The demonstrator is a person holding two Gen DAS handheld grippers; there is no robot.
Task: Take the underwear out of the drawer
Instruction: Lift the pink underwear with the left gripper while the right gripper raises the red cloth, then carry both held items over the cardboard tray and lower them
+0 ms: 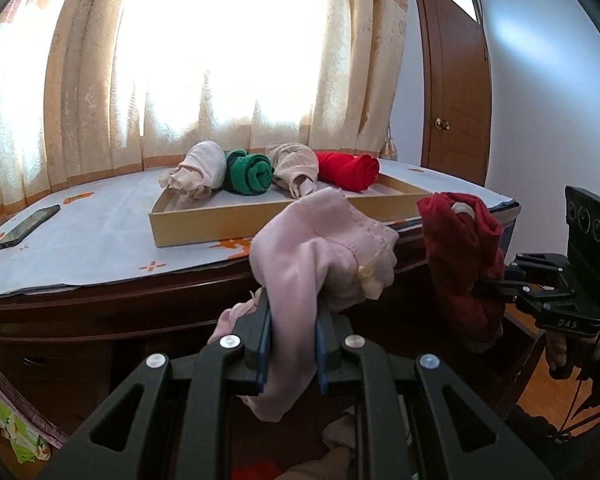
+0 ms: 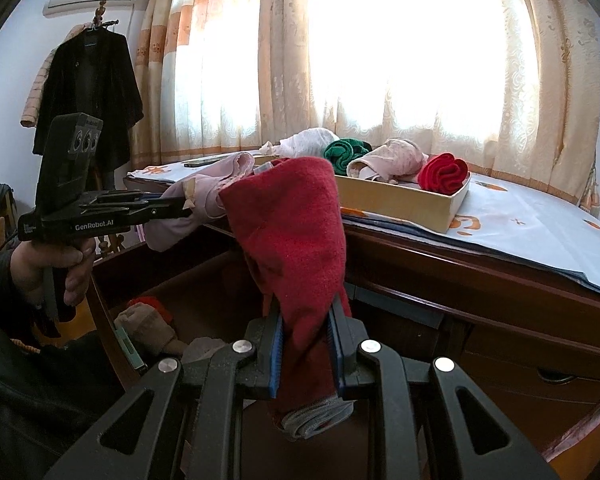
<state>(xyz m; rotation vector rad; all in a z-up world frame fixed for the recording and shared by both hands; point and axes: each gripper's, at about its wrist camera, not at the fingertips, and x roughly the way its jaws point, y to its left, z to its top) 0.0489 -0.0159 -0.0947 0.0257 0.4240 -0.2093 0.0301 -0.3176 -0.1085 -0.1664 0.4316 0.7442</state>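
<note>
My left gripper (image 1: 293, 312) is shut on a pale pink underwear (image 1: 324, 248) and holds it up in front of the desk; it also shows in the right wrist view (image 2: 188, 200). My right gripper (image 2: 306, 312) is shut on a dark red underwear (image 2: 288, 232), held up beside the pink one; it also shows in the left wrist view (image 1: 460, 256). The open drawer (image 2: 204, 296) lies below both grippers with more rolled pieces (image 2: 152, 328) in it. A cardboard tray (image 1: 268, 222) on the desk holds several rolled pieces: beige, green (image 1: 248, 172), beige and red (image 1: 348, 170).
The dark wooden desk (image 1: 100, 312) has a white patterned cloth (image 1: 100, 236) and a phone (image 1: 28, 226) at its left. Curtains hang behind. A door (image 1: 452, 80) is at the right. A dark coat (image 2: 88, 92) hangs at the left.
</note>
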